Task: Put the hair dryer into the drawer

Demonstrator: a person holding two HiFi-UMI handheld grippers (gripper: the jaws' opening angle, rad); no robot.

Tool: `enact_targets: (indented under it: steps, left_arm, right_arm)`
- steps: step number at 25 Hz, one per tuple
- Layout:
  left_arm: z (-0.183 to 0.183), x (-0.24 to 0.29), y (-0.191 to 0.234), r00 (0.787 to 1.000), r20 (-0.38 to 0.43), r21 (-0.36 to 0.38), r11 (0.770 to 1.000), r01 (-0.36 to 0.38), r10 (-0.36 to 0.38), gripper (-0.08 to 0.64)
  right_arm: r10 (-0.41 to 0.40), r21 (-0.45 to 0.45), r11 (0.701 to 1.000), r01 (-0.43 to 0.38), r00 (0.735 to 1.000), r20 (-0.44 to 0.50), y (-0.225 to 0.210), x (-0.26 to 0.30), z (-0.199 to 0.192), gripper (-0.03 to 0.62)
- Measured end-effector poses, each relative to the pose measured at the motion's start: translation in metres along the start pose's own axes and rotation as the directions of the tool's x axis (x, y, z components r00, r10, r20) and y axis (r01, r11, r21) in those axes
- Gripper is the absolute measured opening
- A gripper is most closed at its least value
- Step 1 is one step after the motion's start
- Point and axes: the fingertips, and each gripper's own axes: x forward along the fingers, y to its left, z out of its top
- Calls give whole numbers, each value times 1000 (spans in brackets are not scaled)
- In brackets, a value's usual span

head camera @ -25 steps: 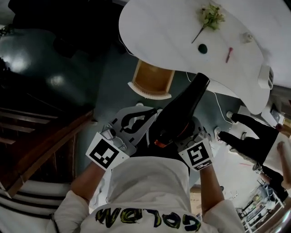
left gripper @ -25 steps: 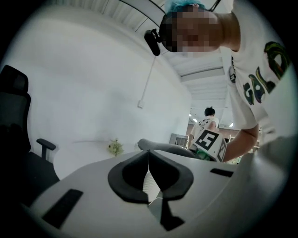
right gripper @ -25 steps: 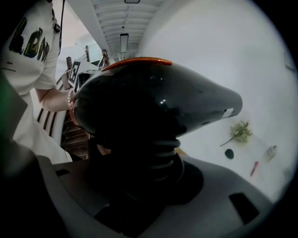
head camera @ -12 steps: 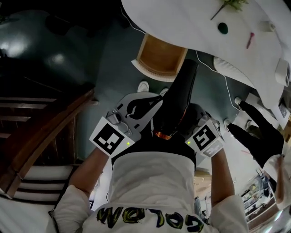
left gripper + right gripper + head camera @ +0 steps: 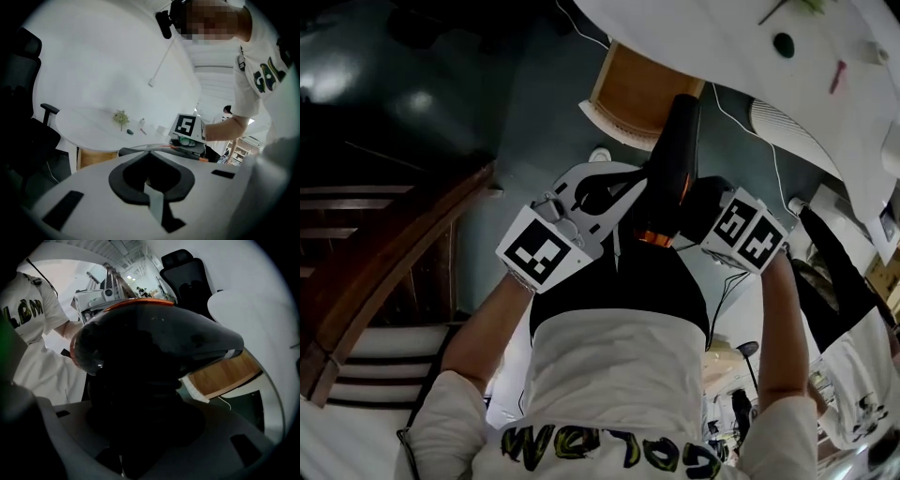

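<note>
The black hair dryer [image 5: 673, 159] with an orange ring at its rear points its nozzle at the open wooden drawer [image 5: 642, 94] under the white table [image 5: 722, 37]. My right gripper [image 5: 698, 202] is shut on the dryer's handle. In the right gripper view the dryer's body [image 5: 154, 338] fills the middle above the jaws of the right gripper [image 5: 140, 427], with the drawer [image 5: 225, 373] just beyond. My left gripper [image 5: 633, 180] hangs beside the dryer, its jaws together and nothing in them. The left gripper [image 5: 150, 153] looks at the dryer [image 5: 140, 151] and the drawer [image 5: 96, 158].
A green sprig [image 5: 121, 117] and small items lie on the table [image 5: 89, 126]. A black office chair [image 5: 28, 136] stands at its left. A wooden stair rail [image 5: 384, 272] runs at the left of the head view. Another person [image 5: 844, 309] stands at the right. A white cable [image 5: 741, 122] hangs below the table.
Both grippers have sunk with the hair dryer, and its nozzle has come up to the drawer's front edge. The right gripper has tipped further down.
</note>
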Motion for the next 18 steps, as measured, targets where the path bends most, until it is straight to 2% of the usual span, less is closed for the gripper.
enact_targets:
  steps: [6, 12, 18]
  left_arm:
    - [-13, 12, 27, 1000, -22, 13, 1000, 9, -9, 14]
    - [-28, 25, 52, 998, -67, -5, 1000, 9, -9, 14]
    - [-35, 36, 77, 993, -117, 8, 1000, -12, 12, 14]
  right_arm:
    - [-3, -7, 1000, 3, 996, -90, -34, 14, 0, 241]
    - [7, -4, 1000, -8, 990, -139, -64, 30, 1, 241]
    - [18, 17, 1000, -15, 985, -173, -93, 39, 8, 241]
